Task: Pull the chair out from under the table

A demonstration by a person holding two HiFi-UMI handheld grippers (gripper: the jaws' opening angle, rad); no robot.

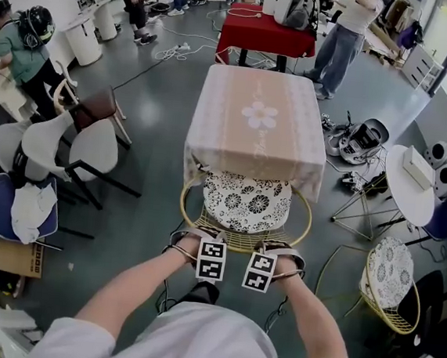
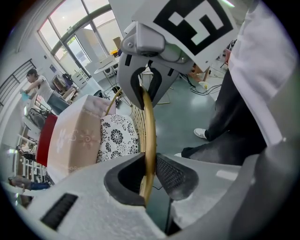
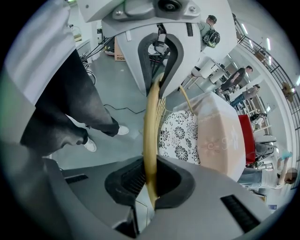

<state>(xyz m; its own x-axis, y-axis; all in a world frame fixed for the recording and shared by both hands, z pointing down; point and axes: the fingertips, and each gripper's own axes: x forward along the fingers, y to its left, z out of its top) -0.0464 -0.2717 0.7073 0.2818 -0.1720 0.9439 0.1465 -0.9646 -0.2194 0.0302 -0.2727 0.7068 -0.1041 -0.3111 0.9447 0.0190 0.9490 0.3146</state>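
The chair has a round gold wire rim (image 1: 241,244) and a black-and-white floral cushion (image 1: 246,202). Its far part sits under the edge of the table (image 1: 240,89), which wears a pink cloth with a flower. My left gripper (image 1: 205,250) and right gripper (image 1: 269,259) sit side by side on the rim's near arc. In the left gripper view the gold rim (image 2: 149,136) runs up between the pads, and the left gripper (image 2: 149,180) is shut on it. In the right gripper view the right gripper (image 3: 150,180) clamps the same rim (image 3: 151,117), with the cushion (image 3: 180,136) beyond.
White shell chairs (image 1: 69,148) stand at the left. A second gold wire chair (image 1: 390,283) and a round white table (image 1: 411,188) are at the right. A red-covered table (image 1: 269,29) and standing people are behind. My own legs and a shoe (image 1: 205,292) are just behind the chair.
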